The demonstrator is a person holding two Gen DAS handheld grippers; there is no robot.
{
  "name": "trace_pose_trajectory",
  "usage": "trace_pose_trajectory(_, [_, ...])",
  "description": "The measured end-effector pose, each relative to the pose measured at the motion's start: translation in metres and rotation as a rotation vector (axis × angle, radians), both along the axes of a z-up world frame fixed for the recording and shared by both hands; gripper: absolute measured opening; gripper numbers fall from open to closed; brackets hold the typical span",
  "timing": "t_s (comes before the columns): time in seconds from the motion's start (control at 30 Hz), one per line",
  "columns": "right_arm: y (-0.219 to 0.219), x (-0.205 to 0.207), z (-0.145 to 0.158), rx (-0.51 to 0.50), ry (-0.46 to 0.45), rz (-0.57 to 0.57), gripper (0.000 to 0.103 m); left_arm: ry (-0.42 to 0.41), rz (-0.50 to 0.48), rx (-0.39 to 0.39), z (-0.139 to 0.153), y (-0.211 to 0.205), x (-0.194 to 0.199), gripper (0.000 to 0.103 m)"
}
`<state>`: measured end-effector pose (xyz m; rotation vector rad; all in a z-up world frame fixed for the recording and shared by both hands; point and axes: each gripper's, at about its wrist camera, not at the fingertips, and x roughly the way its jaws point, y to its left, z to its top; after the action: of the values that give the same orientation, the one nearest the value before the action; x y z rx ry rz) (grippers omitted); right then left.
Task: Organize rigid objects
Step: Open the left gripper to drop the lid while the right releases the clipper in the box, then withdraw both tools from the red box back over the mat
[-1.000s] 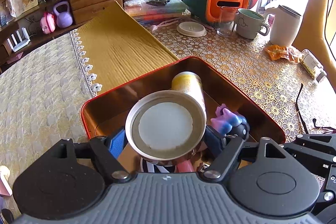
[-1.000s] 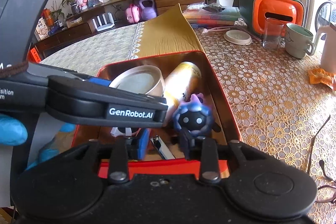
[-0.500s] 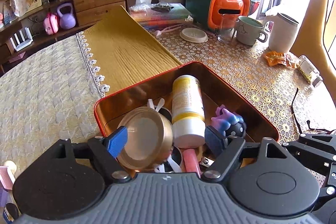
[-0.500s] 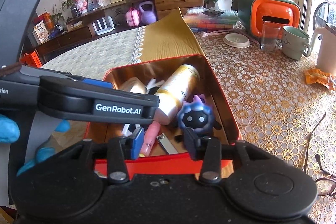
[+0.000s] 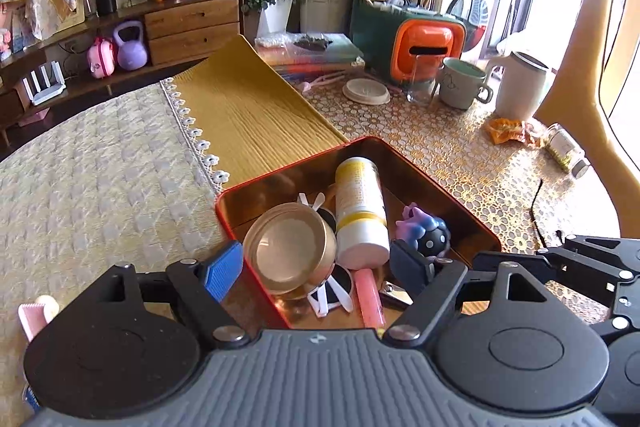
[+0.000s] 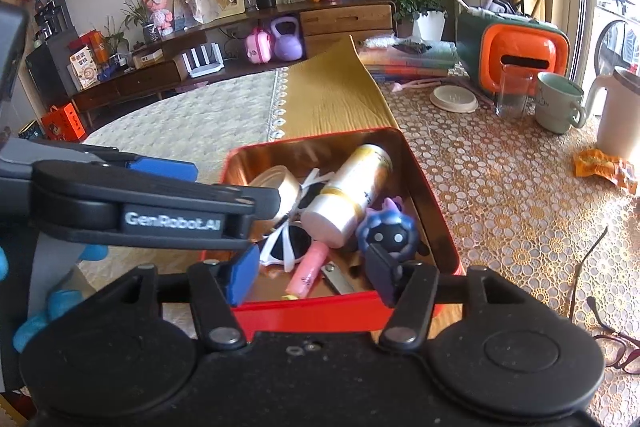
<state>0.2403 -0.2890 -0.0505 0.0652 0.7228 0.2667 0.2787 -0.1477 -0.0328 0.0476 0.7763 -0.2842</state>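
Left wrist view shows the left gripper [image 5: 316,267] with fingers spread and empty above the red tin [image 5: 444,183], where the round tin [image 5: 290,253], bottle [image 5: 360,205], toy [image 5: 426,231] and sunglasses [image 5: 332,291] lie. The right gripper [image 6: 312,277] hangs at the tin's 6 o'clock rim, its fingers opening on nothing. Judged a release step; next calls for another object on the desk [image 5: 460,147].

Left tongs [image 5: 316,267] are hanging wide apart over the near end of the red tin [image 5: 440,183], gripping nothing. Inside the tin, a gold round lid [image 5: 290,253] is leaning at left, touching a white-and-yellow bottle [image 5: 360,211]. A purple figurine [image 5: 426,229] is sitting at right, a pink tube [image 5: 370,297] lying nearest. The tin is resting on the counter [image 5: 460,147].
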Motion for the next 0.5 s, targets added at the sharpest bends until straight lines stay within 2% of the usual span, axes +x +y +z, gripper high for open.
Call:
trace_pose_trajectory(0.17, [0.008,-0.013,0.01,0.003,-0.022,0.02,0.065,-0.029,-0.006,-0.008,0.013,0.016,-0.02,0.082])
trace_pose_trajectory(0.23, [0.012,-0.019,0.014,0.001,-0.033,0.027,0.073,-0.046,-0.002,-0.006,0.017,0.023,-0.028,0.085])
trace_pose_trajectory(0.37, [0.02,-0.029,0.02,0.001,-0.047,0.047,0.079,-0.063,-0.001,-0.005,0.023,0.038,-0.045,0.085])
trace_pose_trajectory(0.5, [0.028,-0.04,0.026,0.0,-0.071,0.079,0.091,-0.072,0.004,-0.012,0.028,0.052,-0.061,0.085])
